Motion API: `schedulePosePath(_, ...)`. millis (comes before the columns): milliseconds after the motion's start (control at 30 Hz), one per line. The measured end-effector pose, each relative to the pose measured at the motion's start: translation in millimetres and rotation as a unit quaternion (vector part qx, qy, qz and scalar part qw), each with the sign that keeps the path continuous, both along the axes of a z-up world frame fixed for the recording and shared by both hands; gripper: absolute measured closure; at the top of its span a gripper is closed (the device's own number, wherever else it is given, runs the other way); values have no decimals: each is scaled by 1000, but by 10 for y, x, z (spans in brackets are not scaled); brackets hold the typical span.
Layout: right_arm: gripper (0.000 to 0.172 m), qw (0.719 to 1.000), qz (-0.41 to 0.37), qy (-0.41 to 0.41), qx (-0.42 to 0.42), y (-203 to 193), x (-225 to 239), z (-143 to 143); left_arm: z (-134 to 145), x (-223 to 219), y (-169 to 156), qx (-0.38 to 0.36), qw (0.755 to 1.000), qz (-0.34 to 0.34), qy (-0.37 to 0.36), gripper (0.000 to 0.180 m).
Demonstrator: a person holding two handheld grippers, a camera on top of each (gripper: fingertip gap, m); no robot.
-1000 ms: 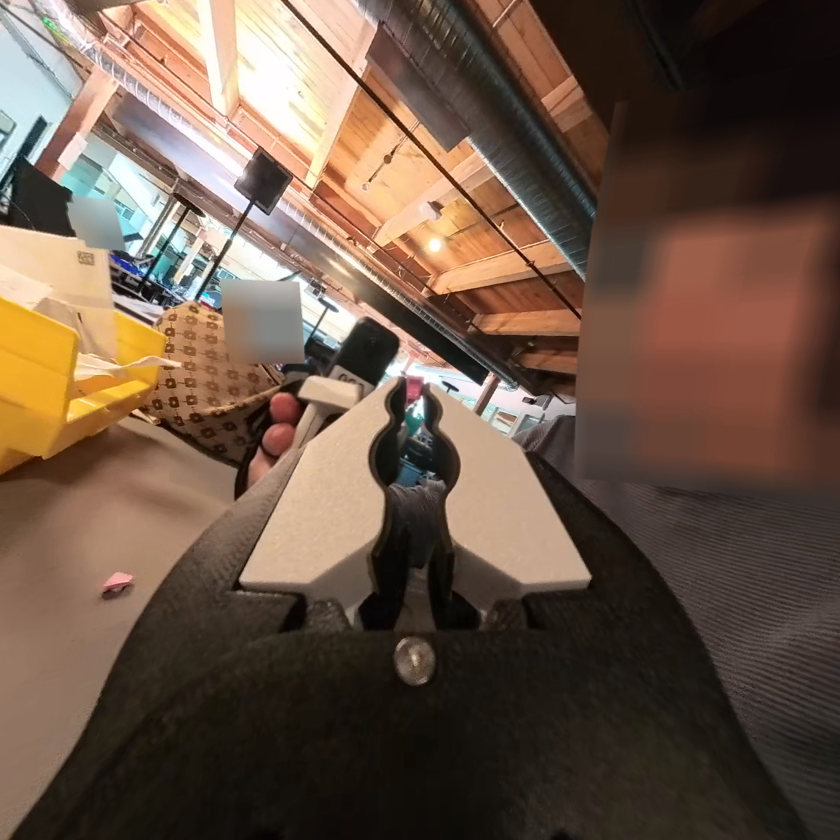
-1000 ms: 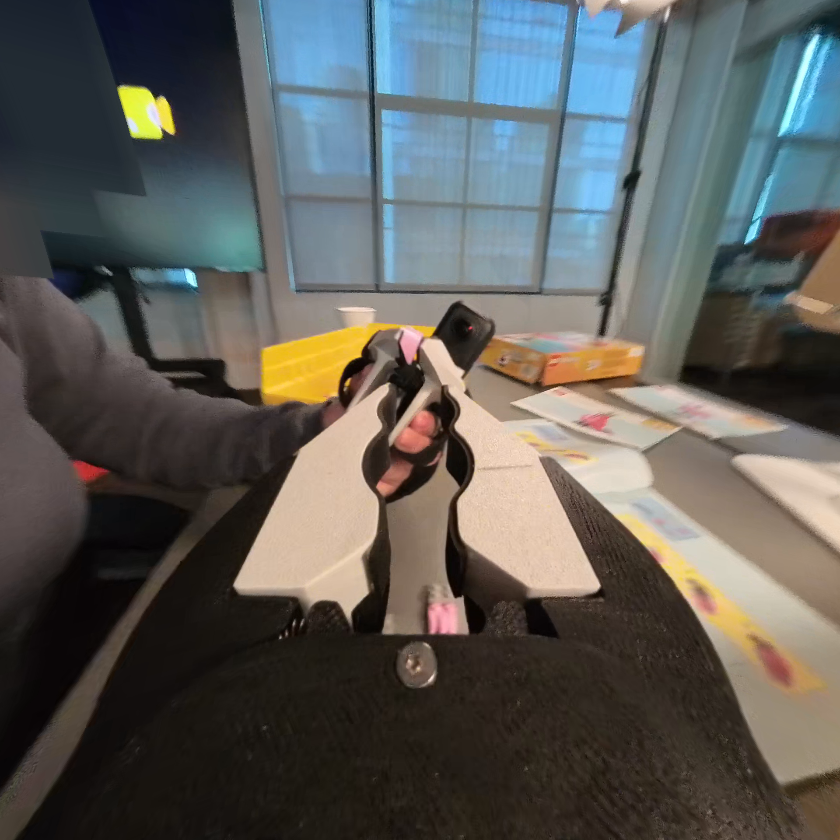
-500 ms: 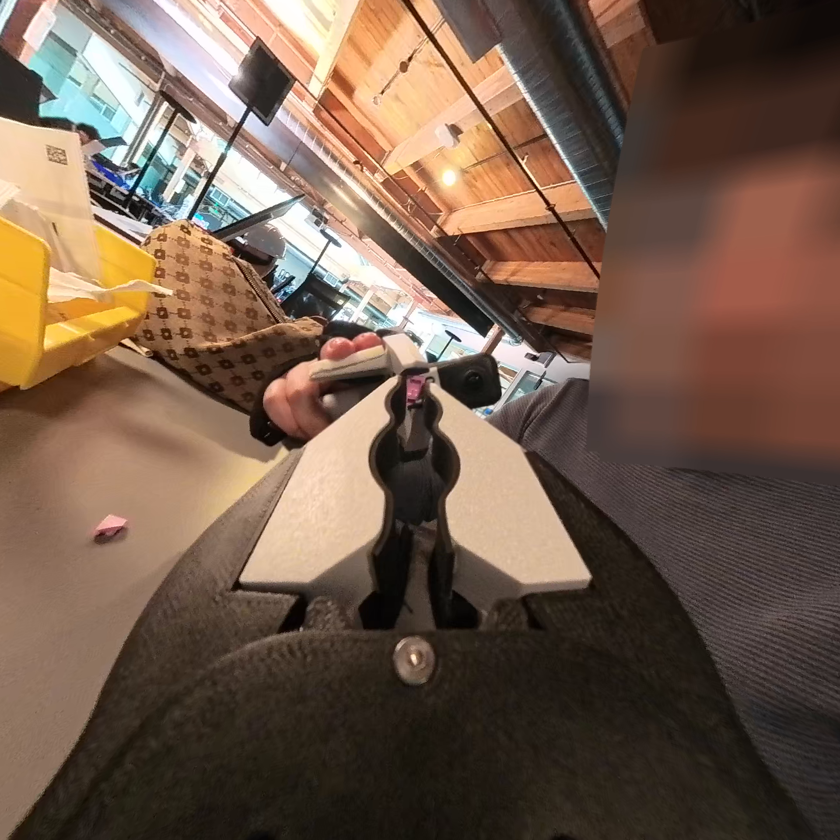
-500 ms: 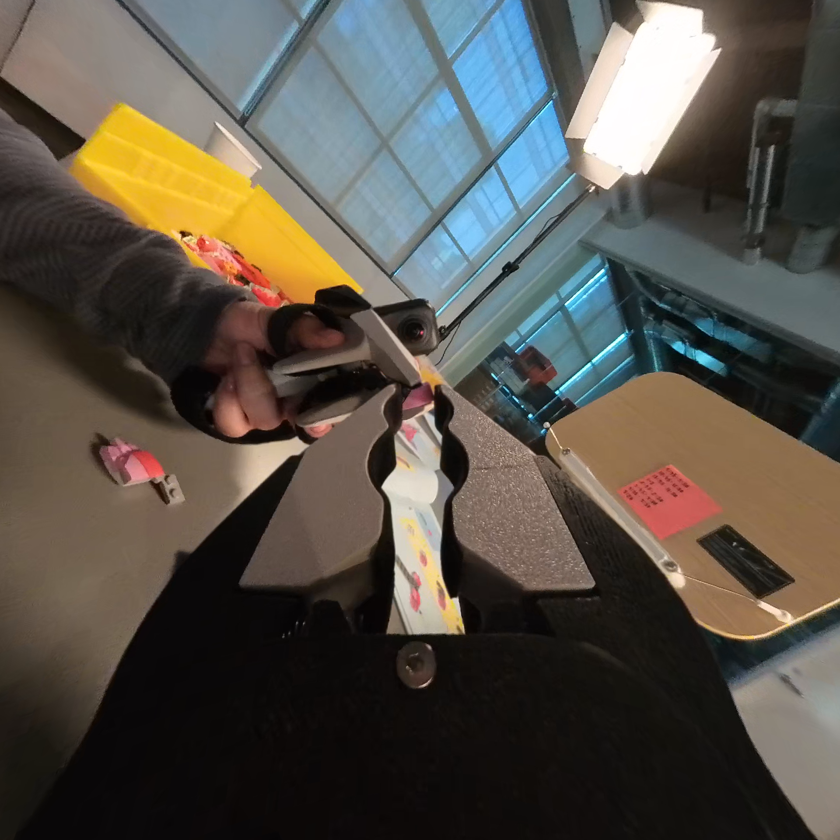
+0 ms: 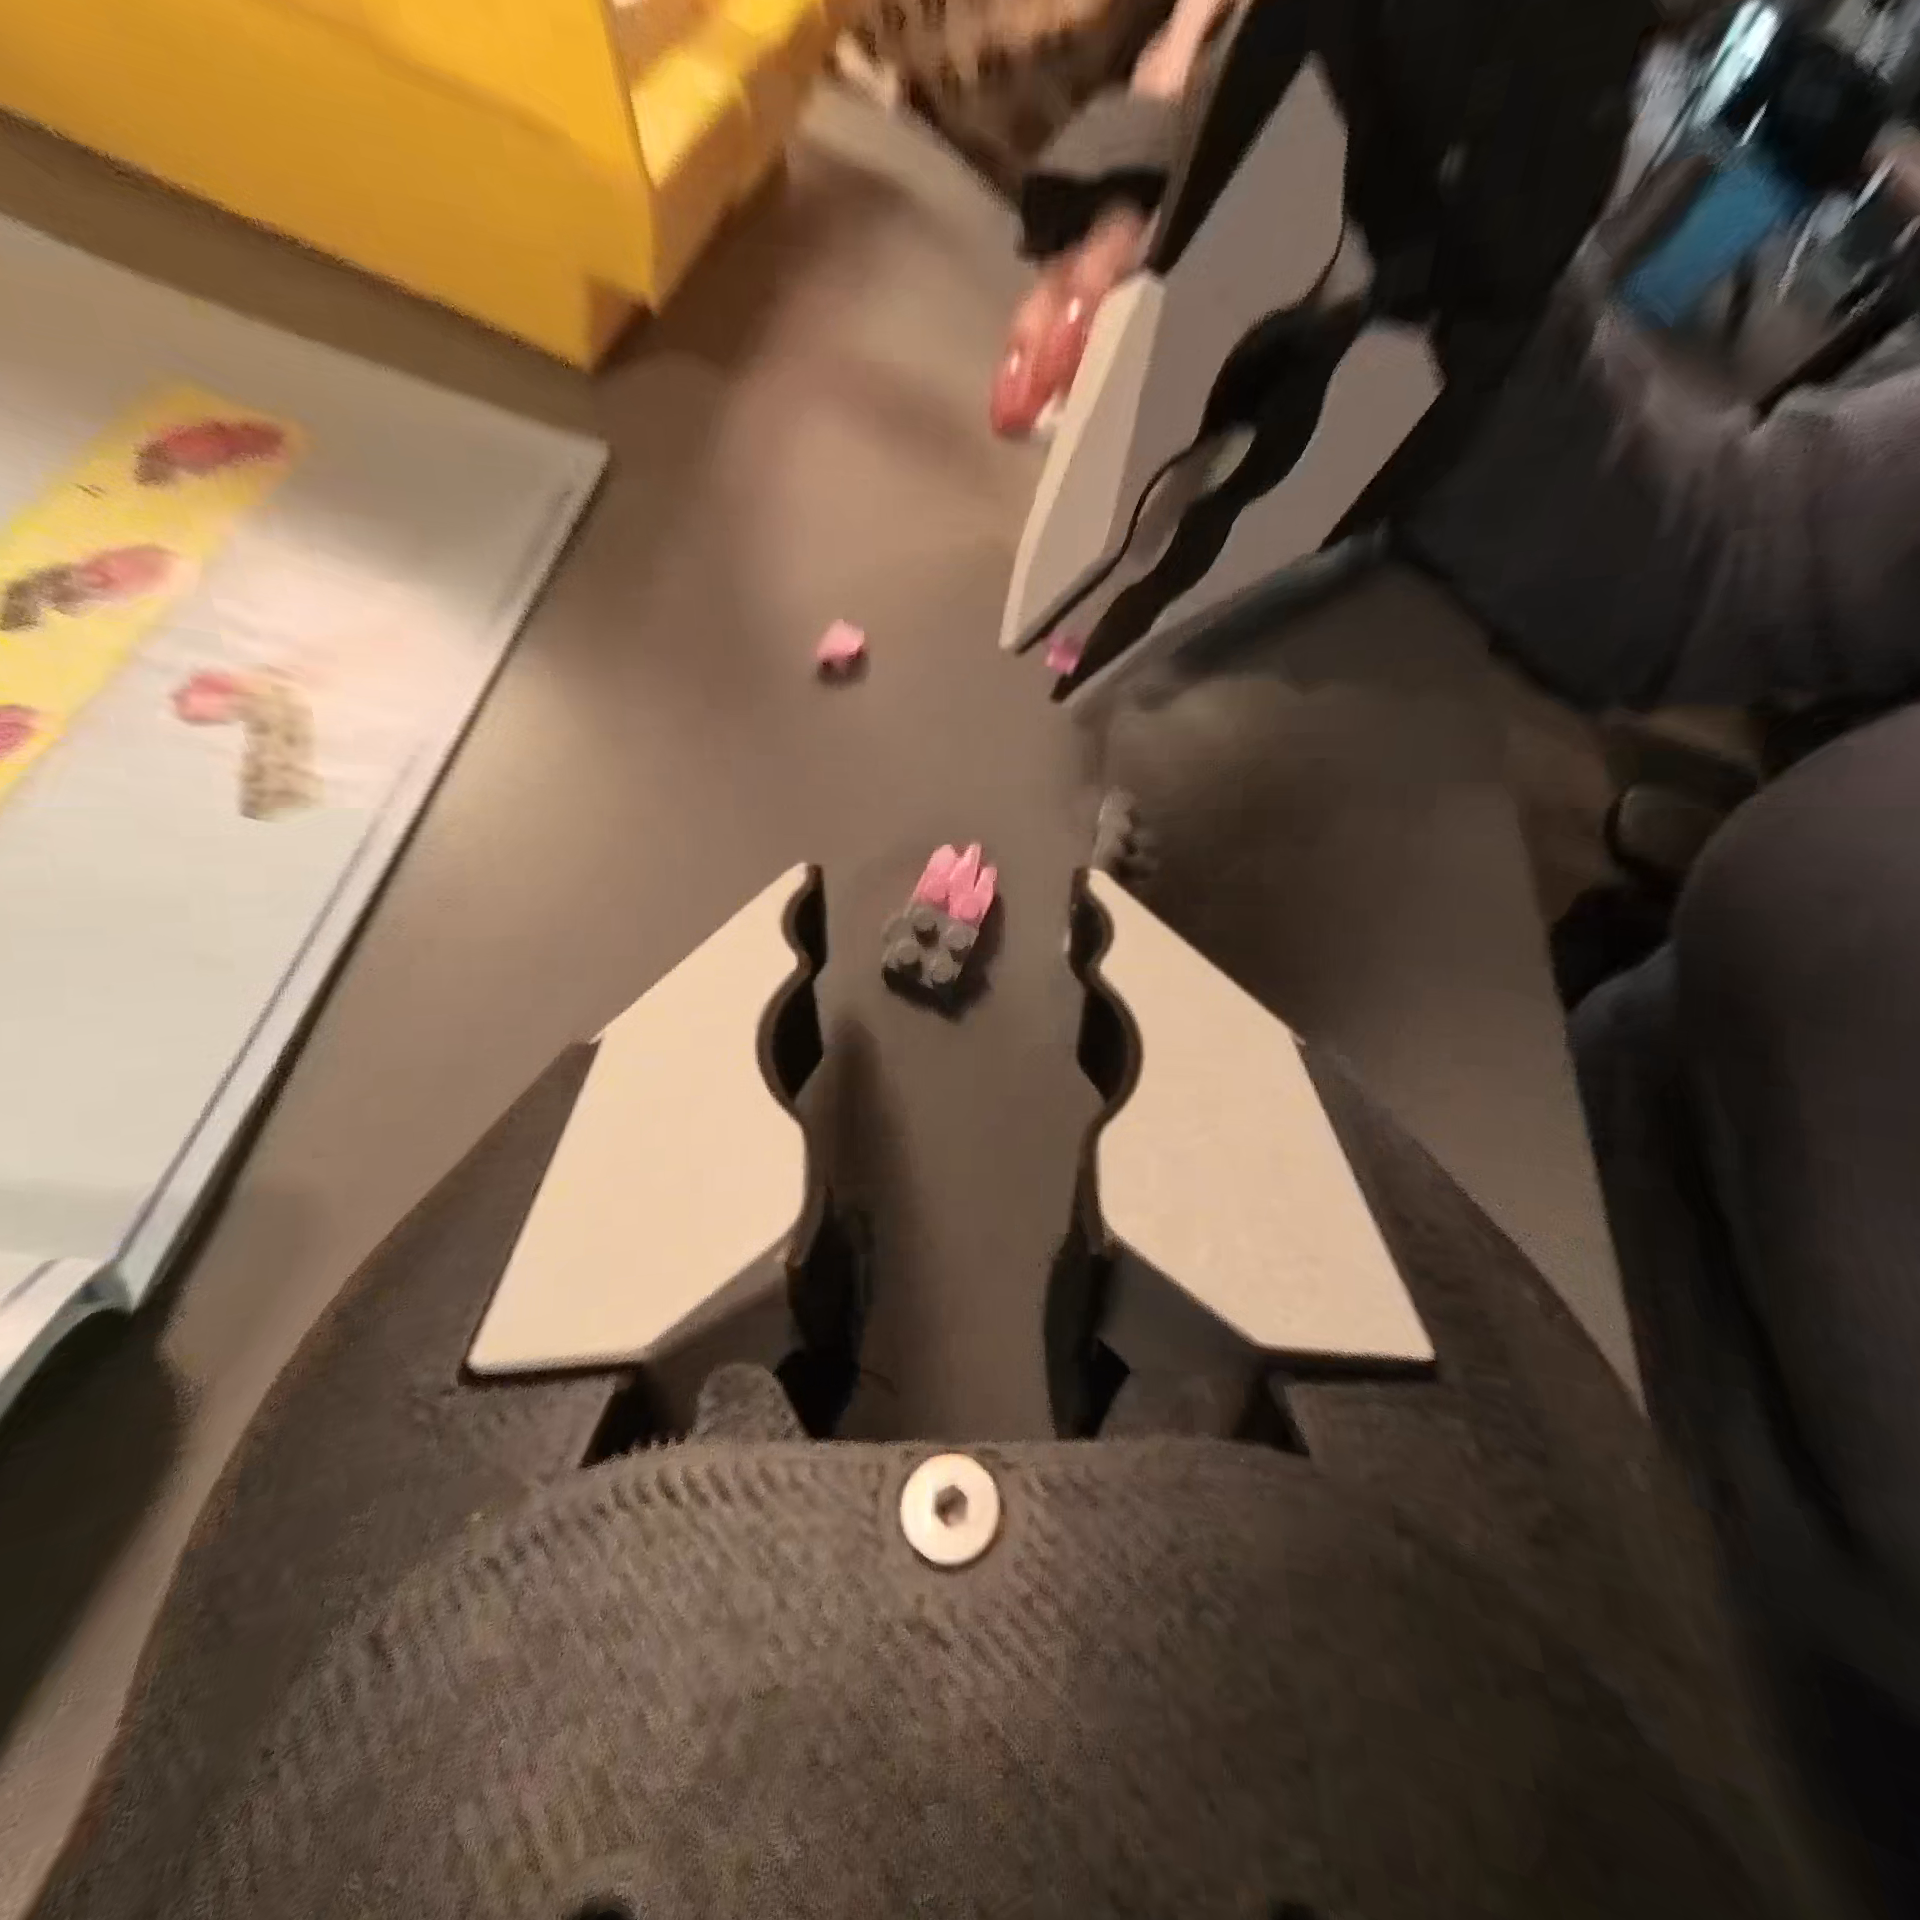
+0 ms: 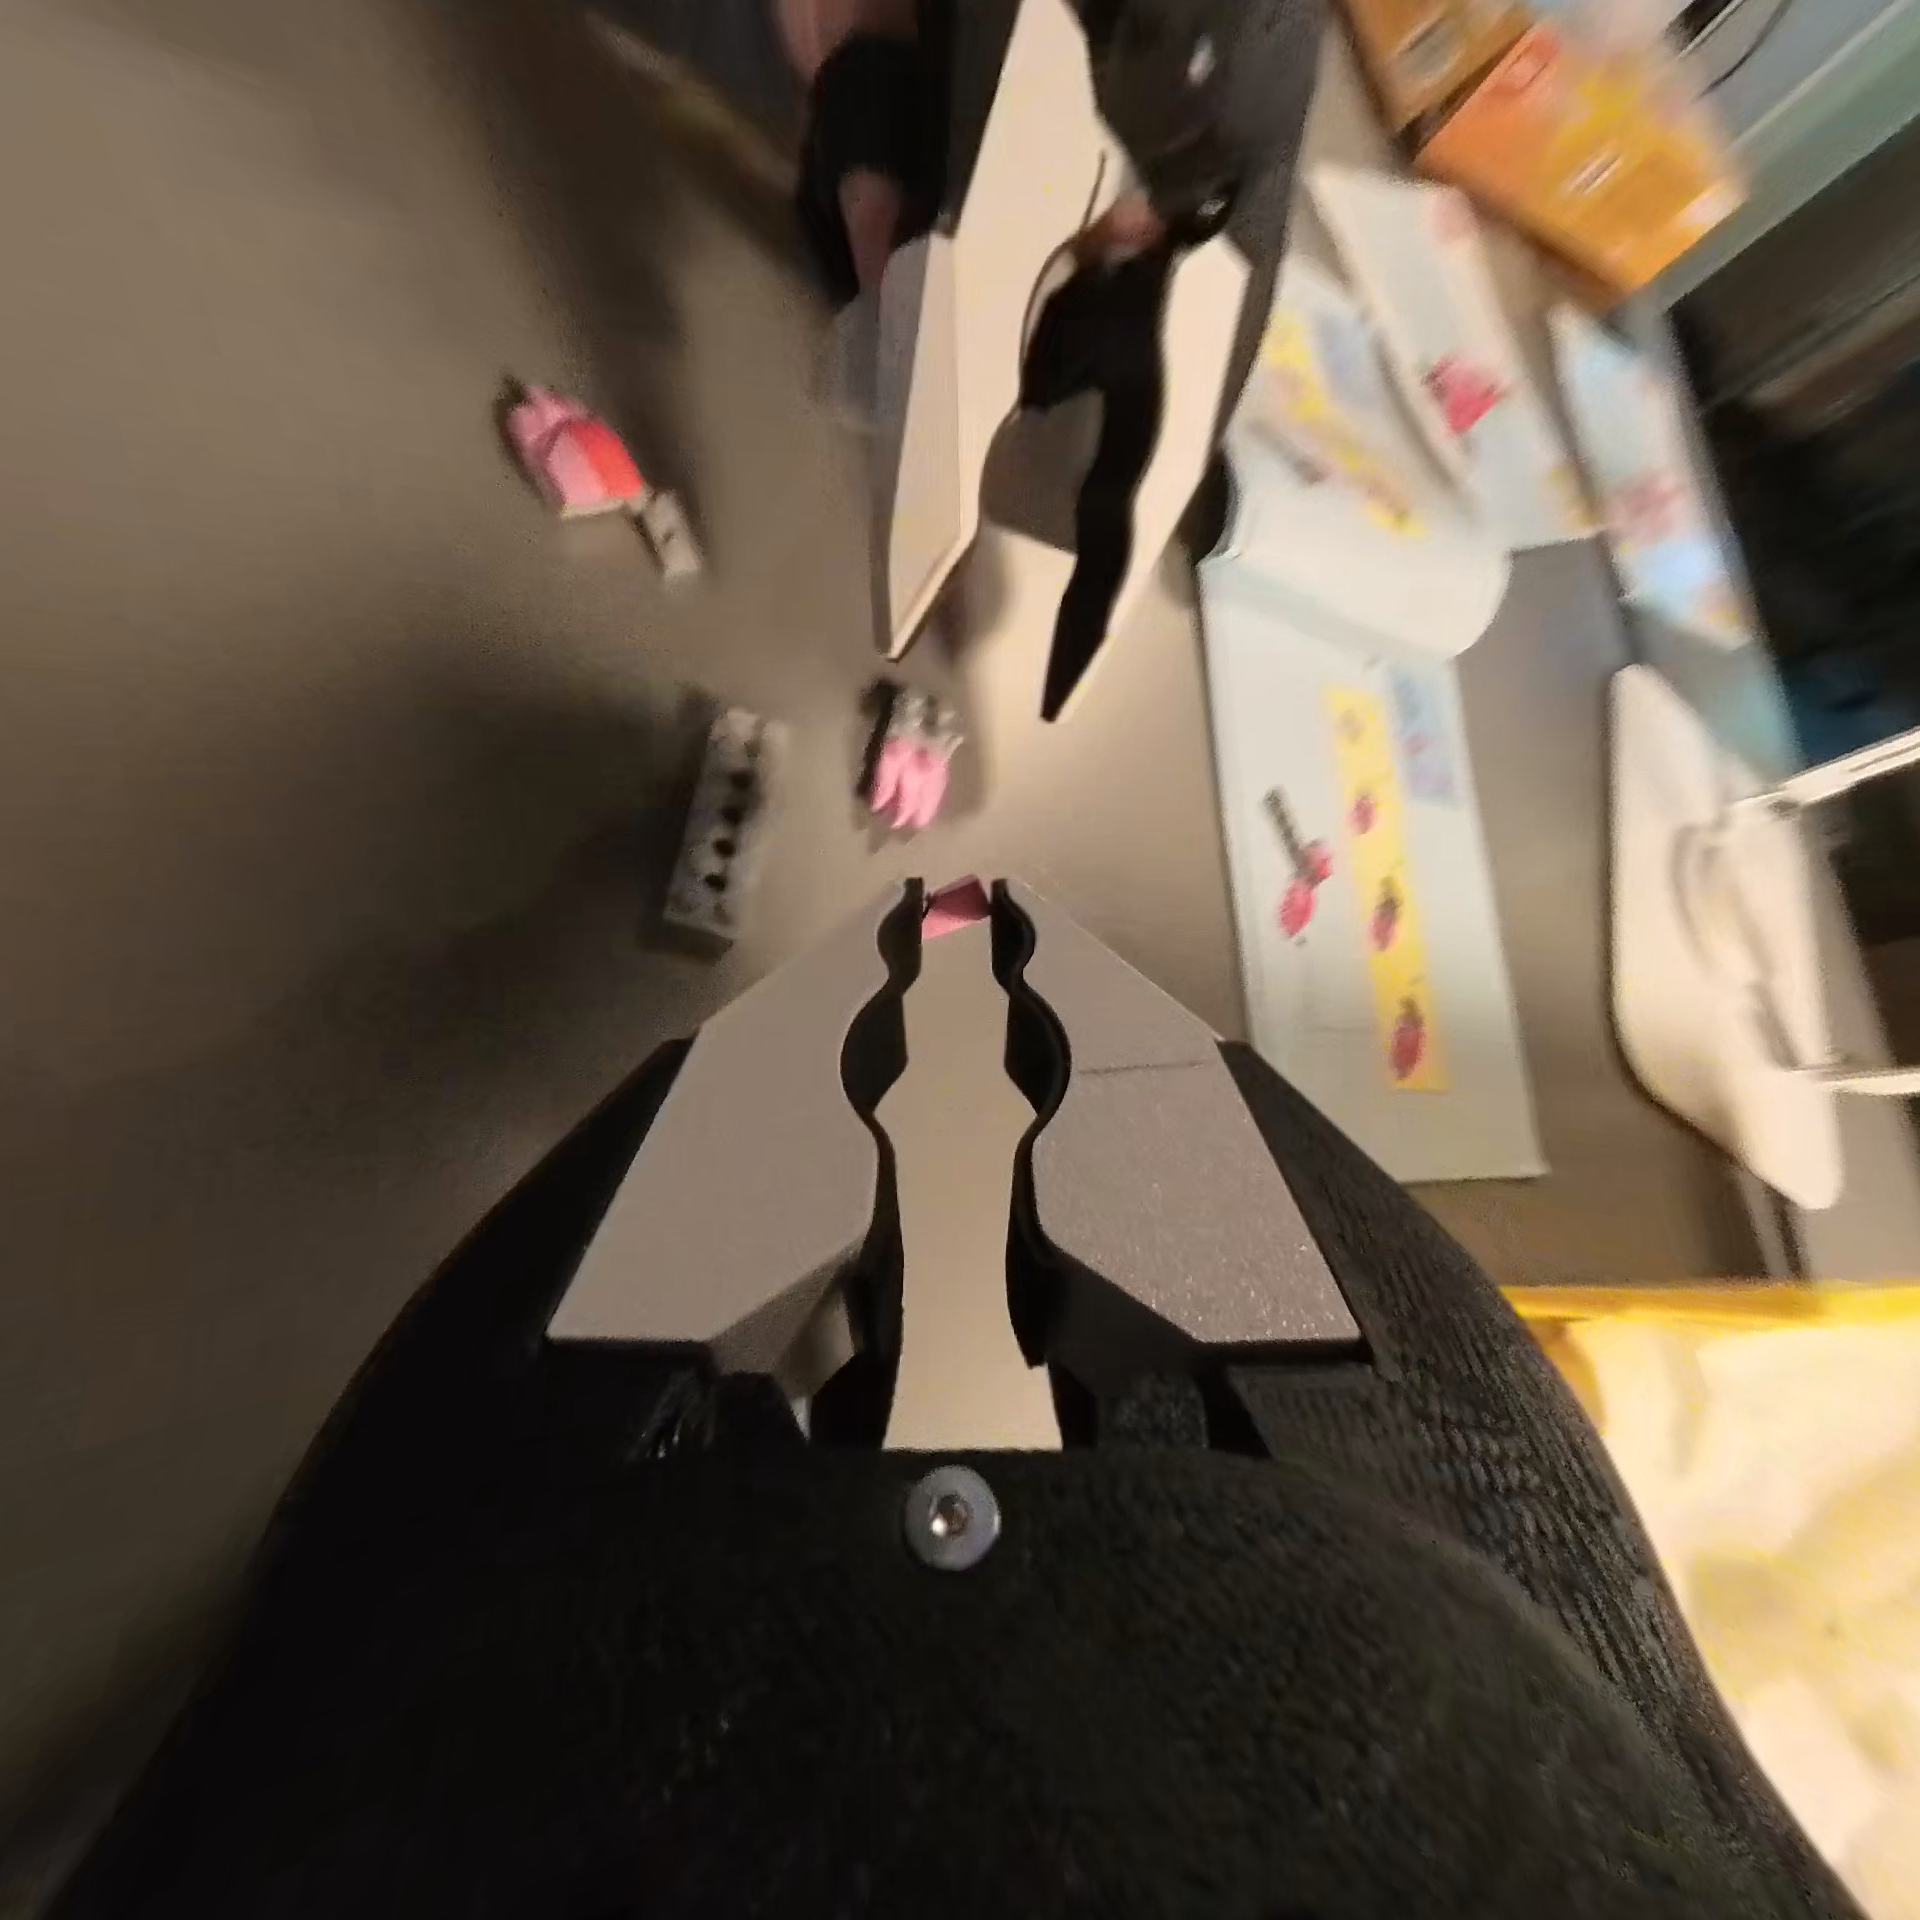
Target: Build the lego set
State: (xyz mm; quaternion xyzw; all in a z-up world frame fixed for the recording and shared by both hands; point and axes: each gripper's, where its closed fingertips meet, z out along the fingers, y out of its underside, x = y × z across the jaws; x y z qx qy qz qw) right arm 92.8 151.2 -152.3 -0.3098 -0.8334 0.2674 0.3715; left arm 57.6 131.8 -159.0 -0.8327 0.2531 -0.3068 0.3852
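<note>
In the left wrist view my left gripper (image 5: 948, 878) is open just above the grey table (image 5: 675, 727). A small assembly of a dark grey studded brick and pink pieces (image 5: 940, 925) lies on the table between its fingertips, touching neither. My right gripper (image 6: 957, 891) is shut on a small pink piece (image 6: 956, 909) at its tips. The left wrist view shows it farther off (image 5: 1049, 665) with the pink piece (image 5: 1065, 652). The right wrist view shows the open left gripper (image 6: 982, 665) over the same assembly (image 6: 914, 764).
A long light grey brick (image 6: 722, 831) and a pink-and-red assembly (image 6: 582, 462) lie on the table. A loose pink piece (image 5: 840, 644) lies farther out. Instruction sheets (image 5: 208, 779) lie beside a yellow bin (image 5: 416, 156). An orange box (image 6: 1558, 156) stands beyond. About 5 centimeters separates my left fingertips from my right.
Both grippers swung down from pointing up towards the table. My left gripper opened and the grey-and-pink assembly it held now lies on the table. My right gripper stayed shut on the pink piece.
</note>
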Motion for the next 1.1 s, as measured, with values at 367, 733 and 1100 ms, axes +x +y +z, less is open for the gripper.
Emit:
schedulePosePath(367,160,994,-21,-112,7,-77,82,-307,-207,-20,-75,-11,994,-72,84,135)
schedulePosePath(733,157,995,-29,-97,-6,-56,28,-295,-267,17,-65,47,984,-78,155,143)
schedulePosePath(1100,154,989,-48,-109,-89,48,72,-301,-263,5,-85,49,986,-75,143,146)
